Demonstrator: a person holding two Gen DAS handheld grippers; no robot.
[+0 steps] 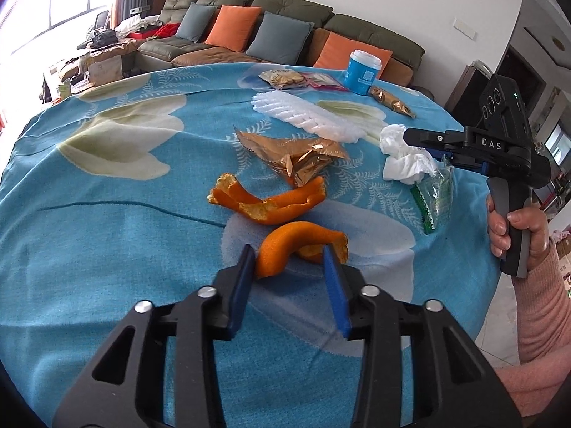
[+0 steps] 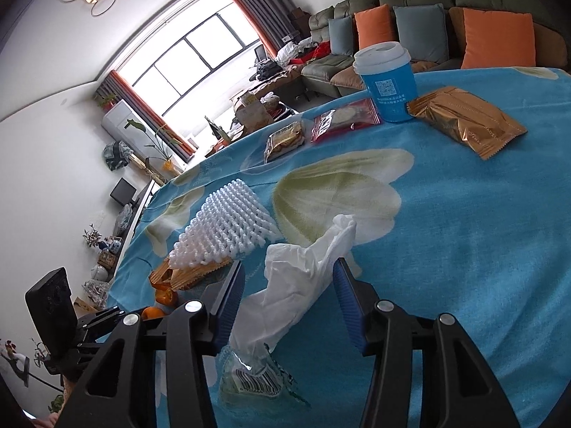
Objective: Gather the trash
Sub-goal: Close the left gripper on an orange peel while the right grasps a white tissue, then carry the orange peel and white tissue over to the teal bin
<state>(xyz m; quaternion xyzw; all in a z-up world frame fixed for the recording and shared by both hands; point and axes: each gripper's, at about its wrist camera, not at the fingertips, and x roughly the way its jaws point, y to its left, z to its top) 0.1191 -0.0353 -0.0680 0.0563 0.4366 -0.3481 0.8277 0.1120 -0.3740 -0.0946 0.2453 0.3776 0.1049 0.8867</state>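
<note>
The left gripper (image 1: 289, 260) pinched the curled orange peel (image 1: 303, 246) between its pads on the tablecloth (image 1: 107, 185), a light, limp scrap best nipped across its fold, while the right gripper (image 2: 289, 281) stood spread around the soft tissue (image 2: 303, 278).

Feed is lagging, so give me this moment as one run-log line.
left gripper: closed on orange peel | right gripper: open around tissue, not gripping | cup, wrappers: untouched on tablecloth

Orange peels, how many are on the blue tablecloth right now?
2. One orange peel lies between the left gripper's fingers; the other orange peel lies just beyond it, beside the torn gold wrapper. Smaller scraps may be hidden.
</note>
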